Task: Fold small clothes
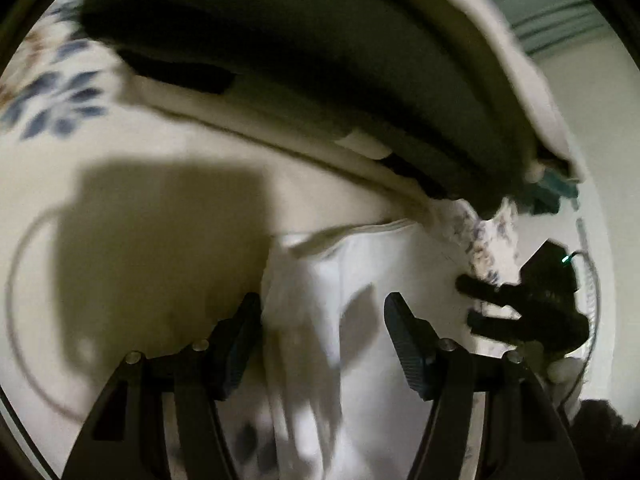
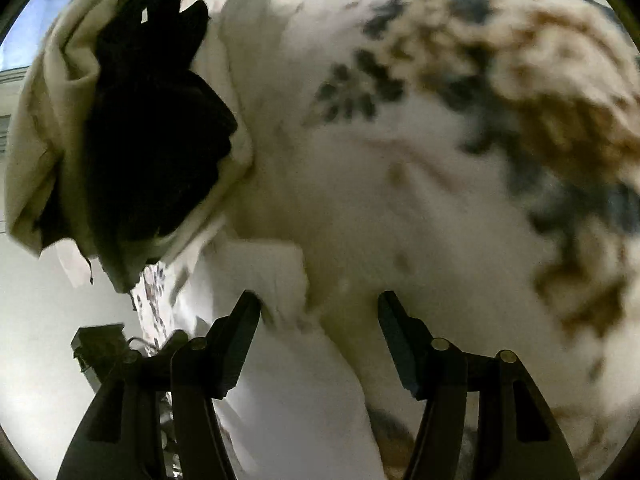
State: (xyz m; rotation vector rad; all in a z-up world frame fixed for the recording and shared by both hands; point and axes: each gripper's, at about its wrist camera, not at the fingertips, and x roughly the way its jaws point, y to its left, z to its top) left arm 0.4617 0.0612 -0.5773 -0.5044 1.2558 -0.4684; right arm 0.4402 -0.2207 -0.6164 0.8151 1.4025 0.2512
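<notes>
Both tongs are spread wide with nothing pinched. The left tongs point(image 1: 322, 312) hover over a white garment point(image 1: 352, 280), and the right tongs point(image 2: 318, 312) hover over what looks like the same white garment point(image 2: 280, 280).

Largest in view is the floral bedspread point(image 2: 460, 120), pale with blue and tan flowers, which carries everything. On it, beyond the tongs, sits a heap of cream cloth point(image 2: 44, 120) with dark clothes point(image 1: 300, 52) lying on top.

The white garment lies just ahead of the left tongs, between its fingers, and its long axis seems to run away from the camera toward the heap. In the right view a bunched corner of it sits close to the left-hand finger, off centre. The left tongs look nearer and better lined up, so the coming grasp probably turns on lowering them straight down onto the cloth. The garment looks thin, soft and creased, with a hemmed edge point(image 1: 360, 230) at its far end. Motion blur hides finer detail.

Smallest, the right tongs point(image 1: 486, 308) show dark at the edge of the left view.
</notes>
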